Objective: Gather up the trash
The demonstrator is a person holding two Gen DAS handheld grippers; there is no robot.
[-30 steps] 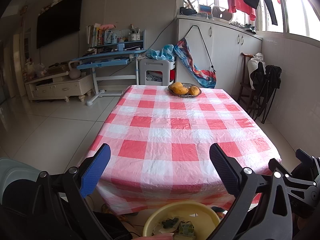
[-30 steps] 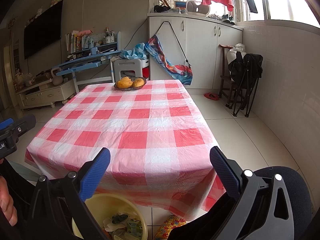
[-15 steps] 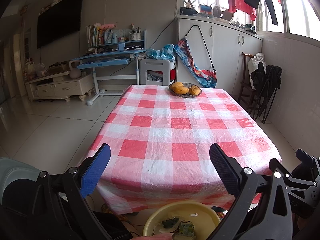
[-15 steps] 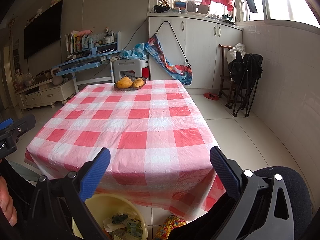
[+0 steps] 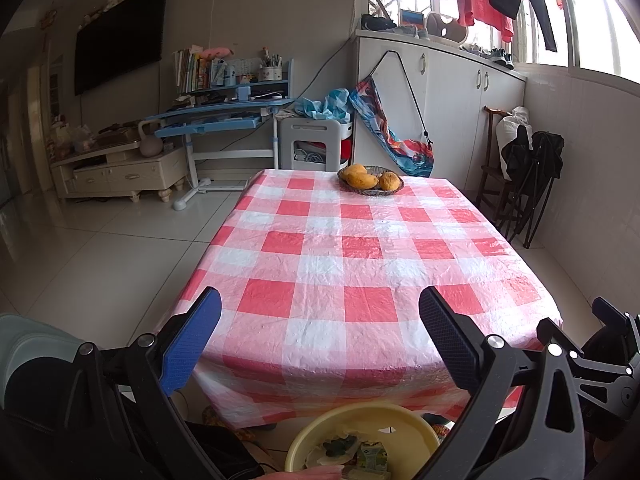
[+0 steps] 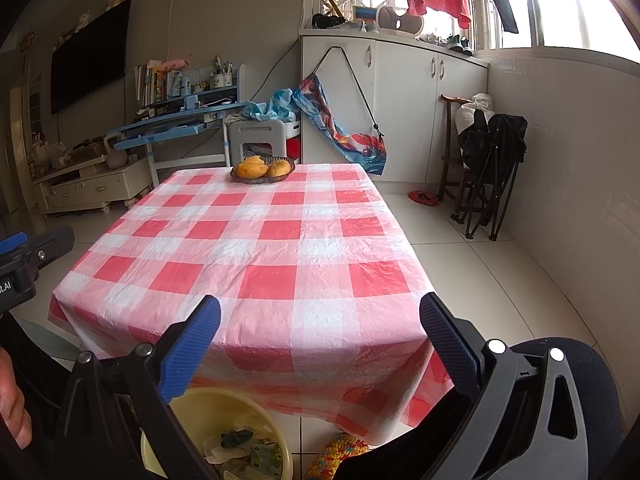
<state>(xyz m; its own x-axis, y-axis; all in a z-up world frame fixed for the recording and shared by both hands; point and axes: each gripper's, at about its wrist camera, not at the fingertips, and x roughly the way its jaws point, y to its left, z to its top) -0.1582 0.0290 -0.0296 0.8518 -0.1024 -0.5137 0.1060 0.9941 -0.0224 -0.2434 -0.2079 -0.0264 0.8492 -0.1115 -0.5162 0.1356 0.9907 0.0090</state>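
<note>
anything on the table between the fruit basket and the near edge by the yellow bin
Nothing. In both wrist views the checked tablecloth is bare from the fruit basket to the near edge above the yellow bin, where the trash lies.

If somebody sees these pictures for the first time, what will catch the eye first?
The red-and-white checked tablecloth fills the middle, with a fruit basket at its far end. On the floor before the table stands a yellow bin with trash in it. Both grippers, left and right, are open and hold nothing.
</note>
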